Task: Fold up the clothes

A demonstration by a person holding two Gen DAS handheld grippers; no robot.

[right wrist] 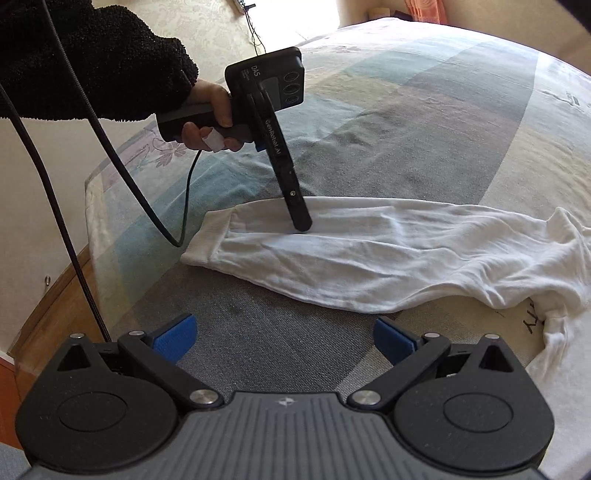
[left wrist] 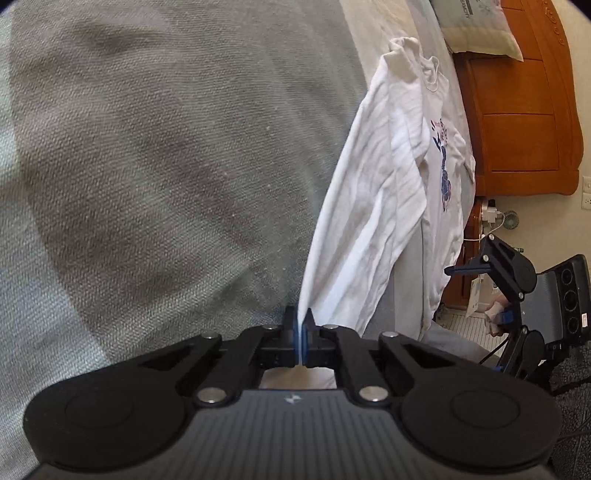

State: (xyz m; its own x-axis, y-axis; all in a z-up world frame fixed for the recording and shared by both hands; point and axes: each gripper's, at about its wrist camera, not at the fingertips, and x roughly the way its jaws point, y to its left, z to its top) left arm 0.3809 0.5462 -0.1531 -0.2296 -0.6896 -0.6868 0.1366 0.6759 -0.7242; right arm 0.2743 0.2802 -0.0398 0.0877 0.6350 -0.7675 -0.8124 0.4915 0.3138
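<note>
A white long-sleeved shirt (left wrist: 384, 192) with a blue print on its chest lies on the grey patterned bedspread (left wrist: 147, 166). My left gripper (left wrist: 300, 326) is shut, with a fold of the shirt's white fabric pinched between its blue pads. The right wrist view shows that gripper (right wrist: 302, 223) held by a hand in a black fleecy sleeve, its tip pressed down on the outstretched white sleeve (right wrist: 351, 258) not far from the ribbed cuff (right wrist: 207, 240). My right gripper (right wrist: 284, 334) hovers open over bare bedspread in front of the sleeve, nothing between its blue pads.
A wooden headboard (left wrist: 524, 110) and a pillow (left wrist: 476, 29) stand beyond the shirt. A black cable (right wrist: 147, 203) hangs from the left hand across the bed's left edge. The wooden bed frame (right wrist: 48, 314) runs along the left. The bedspread (right wrist: 406, 110) stretches beyond the sleeve.
</note>
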